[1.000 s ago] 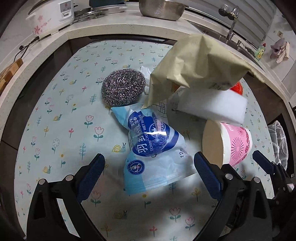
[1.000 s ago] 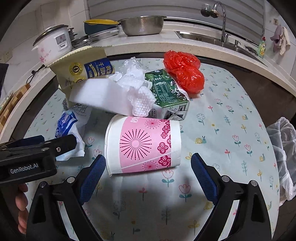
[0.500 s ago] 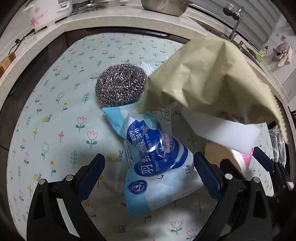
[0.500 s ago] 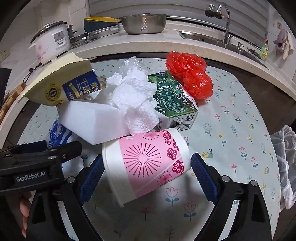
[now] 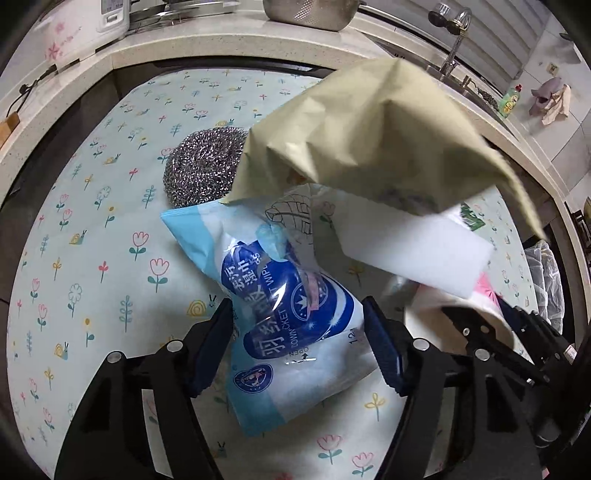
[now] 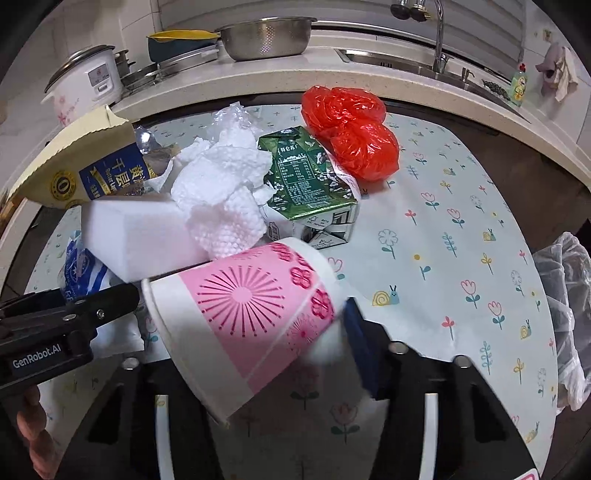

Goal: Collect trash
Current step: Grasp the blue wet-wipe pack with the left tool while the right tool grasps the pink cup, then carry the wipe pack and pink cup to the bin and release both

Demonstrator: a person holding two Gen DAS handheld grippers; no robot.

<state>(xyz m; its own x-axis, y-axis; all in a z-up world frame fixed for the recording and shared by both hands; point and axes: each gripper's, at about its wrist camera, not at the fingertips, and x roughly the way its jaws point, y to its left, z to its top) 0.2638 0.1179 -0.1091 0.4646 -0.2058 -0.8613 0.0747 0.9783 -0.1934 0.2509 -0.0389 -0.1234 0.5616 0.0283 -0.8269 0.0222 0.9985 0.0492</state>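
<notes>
A heap of trash lies on the flowered tablecloth (image 6: 461,229). In the left wrist view my left gripper (image 5: 301,345) has its jaws closed in on a blue wet-wipe packet (image 5: 291,325), touching both its sides. A tan snack bag (image 5: 369,140) and a white foam block (image 5: 410,243) lie beyond. In the right wrist view my right gripper (image 6: 255,328) is shut on a pink paper cup (image 6: 243,314), tilted off the table; its left finger is hidden behind the cup. Crumpled tissue (image 6: 221,195), a green carton (image 6: 306,177) and a red plastic bag (image 6: 351,133) lie behind it.
A steel wool scourer (image 5: 201,170) sits behind the packet. A clear trash bag (image 6: 565,310) hangs at the table's right edge. The counter behind holds a rice cooker (image 6: 85,85), a metal colander (image 6: 266,37) and a sink faucet (image 6: 439,33).
Both grippers moved forward and closed. The left jaws came in onto the wet-wipe packet. The right jaws closed on the pink cup, which tipped up off the table.
</notes>
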